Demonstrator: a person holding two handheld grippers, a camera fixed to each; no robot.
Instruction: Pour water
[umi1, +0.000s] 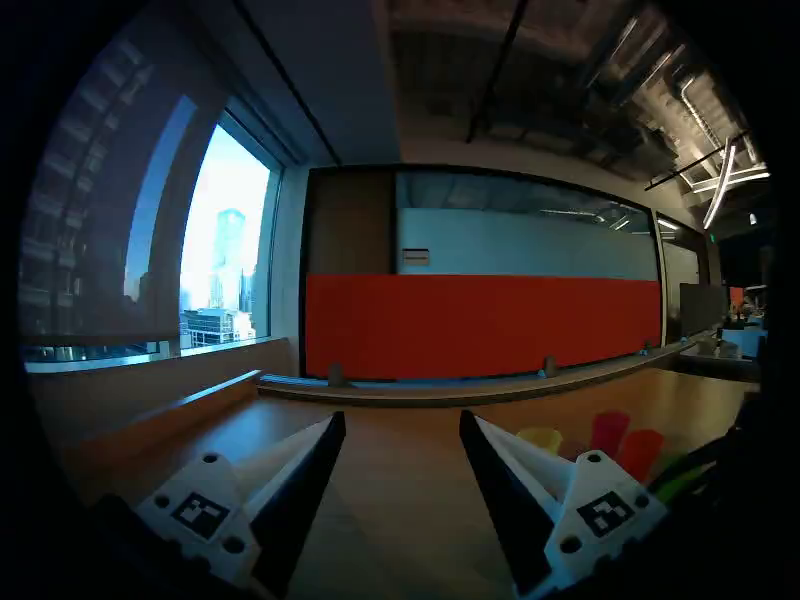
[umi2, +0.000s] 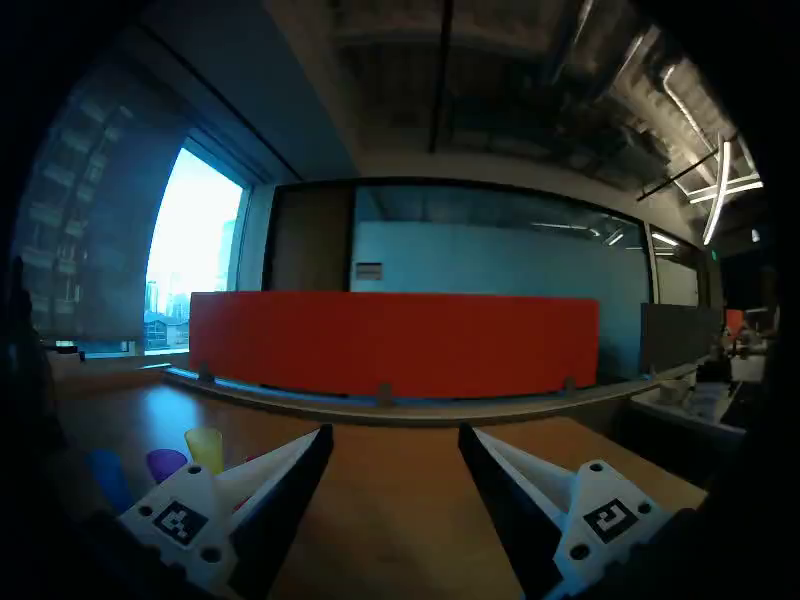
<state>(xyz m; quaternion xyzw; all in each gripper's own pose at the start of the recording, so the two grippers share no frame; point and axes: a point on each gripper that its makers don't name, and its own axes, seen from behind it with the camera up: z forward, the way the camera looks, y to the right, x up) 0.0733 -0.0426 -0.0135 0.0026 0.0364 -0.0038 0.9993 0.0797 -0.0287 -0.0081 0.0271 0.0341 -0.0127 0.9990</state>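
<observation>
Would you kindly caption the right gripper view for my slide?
Open right claw above wooden desk, coloured cups at its left.

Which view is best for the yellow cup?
Right gripper view: the yellow cup stands clear on the desk, left of that gripper's fingers, most of its body visible. In the left gripper view its top pokes out behind a finger, the rest hidden.

Wide-parted hand-held gripper (umi2: 395, 432) above table (umi2: 400, 530), cups (umi2: 205, 448) left.
</observation>
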